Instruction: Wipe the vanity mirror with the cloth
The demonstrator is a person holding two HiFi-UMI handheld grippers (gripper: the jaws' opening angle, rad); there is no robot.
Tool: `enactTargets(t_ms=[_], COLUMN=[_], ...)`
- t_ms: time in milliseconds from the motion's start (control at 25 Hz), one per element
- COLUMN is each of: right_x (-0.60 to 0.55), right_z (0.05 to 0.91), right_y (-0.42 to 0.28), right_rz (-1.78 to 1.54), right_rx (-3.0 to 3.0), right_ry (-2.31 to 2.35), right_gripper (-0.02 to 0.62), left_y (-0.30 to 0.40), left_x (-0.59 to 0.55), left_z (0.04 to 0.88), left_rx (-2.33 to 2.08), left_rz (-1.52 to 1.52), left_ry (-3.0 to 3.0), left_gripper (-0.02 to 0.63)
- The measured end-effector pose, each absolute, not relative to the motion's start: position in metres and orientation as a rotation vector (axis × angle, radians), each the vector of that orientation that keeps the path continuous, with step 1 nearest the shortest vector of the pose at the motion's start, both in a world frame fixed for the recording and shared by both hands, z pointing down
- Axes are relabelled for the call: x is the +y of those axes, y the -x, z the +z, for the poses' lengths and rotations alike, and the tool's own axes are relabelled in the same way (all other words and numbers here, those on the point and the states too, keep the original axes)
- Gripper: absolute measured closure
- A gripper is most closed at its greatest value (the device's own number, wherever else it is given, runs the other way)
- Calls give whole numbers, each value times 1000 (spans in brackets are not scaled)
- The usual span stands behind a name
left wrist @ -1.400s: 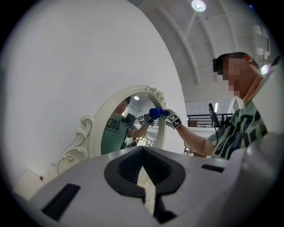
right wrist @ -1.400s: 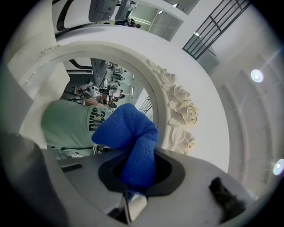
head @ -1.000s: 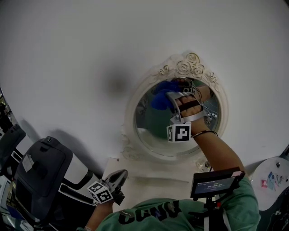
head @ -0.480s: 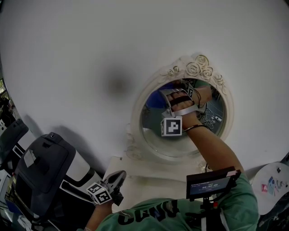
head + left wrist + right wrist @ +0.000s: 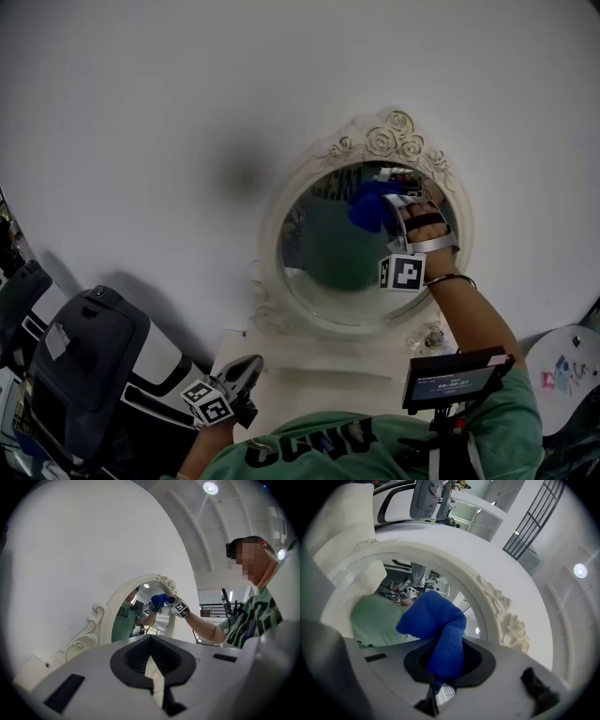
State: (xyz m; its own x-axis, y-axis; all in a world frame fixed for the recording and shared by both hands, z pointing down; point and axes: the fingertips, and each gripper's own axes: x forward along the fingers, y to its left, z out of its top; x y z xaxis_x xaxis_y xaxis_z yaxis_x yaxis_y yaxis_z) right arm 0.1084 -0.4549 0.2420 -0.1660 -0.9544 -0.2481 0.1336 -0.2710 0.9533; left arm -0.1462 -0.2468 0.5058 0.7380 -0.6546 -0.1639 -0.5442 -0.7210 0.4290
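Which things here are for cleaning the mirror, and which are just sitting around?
For the job:
blue cloth
vanity mirror
right gripper, jaws shut on the cloth

Just there:
left gripper, jaws shut, empty
black chair
small screen

This looks like a large open workspace, an office or lab hall rather than a home. A high white ceiling point(image 5: 187, 522) carries round recessed lamps point(image 5: 210, 487), a black metal railing point(image 5: 529, 521) runs alongside, and grey office chairs point(image 5: 425, 498) stand behind. The oval mirror in a white rose-carved frame point(image 5: 384, 139) hangs on a plain white wall point(image 5: 187, 112).
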Motion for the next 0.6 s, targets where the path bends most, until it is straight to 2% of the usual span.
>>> enactTargets(t_ms=[280,600], right_x=[-444,-438], right_z=[241,242], right_y=[-210,-240], right_rz=[-1452,-1382], right_rx=[-937,-917], right_ry=[-1304,-1360], right_gripper=[545,545], left_y=[137,137], left_x=[-250,-249], left_z=[504,503], left_rx=[-905,-904], left_rz=[-424,-421], left_ry=[-2584,-2594], left_gripper=[606,606])
